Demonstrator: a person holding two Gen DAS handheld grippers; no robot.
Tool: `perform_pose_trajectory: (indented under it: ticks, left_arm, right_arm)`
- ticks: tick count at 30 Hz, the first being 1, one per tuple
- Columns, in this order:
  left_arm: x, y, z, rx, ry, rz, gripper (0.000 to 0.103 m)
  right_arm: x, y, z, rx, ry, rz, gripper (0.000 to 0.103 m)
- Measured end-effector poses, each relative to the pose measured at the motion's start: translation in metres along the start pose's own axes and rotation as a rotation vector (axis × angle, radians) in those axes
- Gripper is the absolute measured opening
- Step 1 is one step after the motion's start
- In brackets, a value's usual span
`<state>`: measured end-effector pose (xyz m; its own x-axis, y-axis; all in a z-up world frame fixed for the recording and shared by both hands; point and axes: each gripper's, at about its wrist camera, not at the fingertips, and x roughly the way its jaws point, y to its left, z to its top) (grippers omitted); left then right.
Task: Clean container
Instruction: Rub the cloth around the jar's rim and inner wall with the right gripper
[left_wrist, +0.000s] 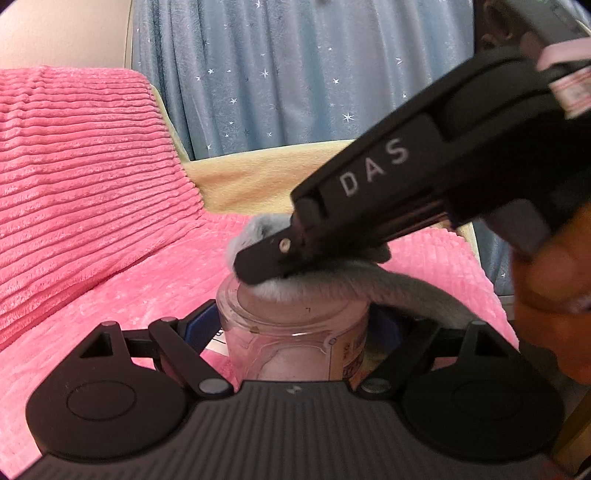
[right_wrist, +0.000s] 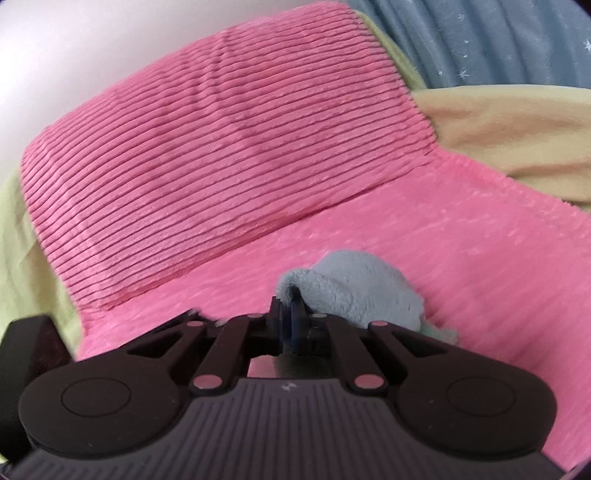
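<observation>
A clear glass jar (left_wrist: 291, 332) with an orange label stands upright between my left gripper's fingers. My left gripper (left_wrist: 295, 328) is shut on the jar and holds it over the pink blanket. My right gripper (left_wrist: 258, 266) comes in from the upper right and is shut on a grey-blue fluffy cloth (left_wrist: 266, 229). It presses the cloth onto the jar's mouth. In the right wrist view the right gripper (right_wrist: 290, 314) is shut on the cloth (right_wrist: 354, 288), which bulges beyond the fingertips. The jar is hidden there.
A pink ribbed pillow (left_wrist: 74, 177) lies to the left on a pink blanket (left_wrist: 129, 295). A beige sheet (left_wrist: 266, 177) and a blue star-patterned curtain (left_wrist: 295, 74) are behind. A hand (left_wrist: 554, 295) holds the right gripper.
</observation>
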<state>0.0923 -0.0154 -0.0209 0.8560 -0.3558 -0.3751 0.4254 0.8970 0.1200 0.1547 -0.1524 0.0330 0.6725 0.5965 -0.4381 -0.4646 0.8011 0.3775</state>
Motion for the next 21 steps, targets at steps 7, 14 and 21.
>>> perform_pose_trajectory:
  ticks: [7,14,21]
  left_arm:
    - [0.001,-0.002,0.001,0.005,0.001,0.001,0.085]
    - [0.003,0.017,-0.005,0.024,-0.003,-0.026,0.085]
    - [0.002,0.015,-0.005,0.029,-0.001,-0.023,0.085]
  right_arm:
    - [-0.022,-0.017,-0.006,0.058,-0.006,-0.040,0.001]
    - [-0.023,-0.001,-0.018,0.078,0.031,0.034,0.002]
    - [0.002,0.011,-0.007,0.039,0.033,0.043,0.002]
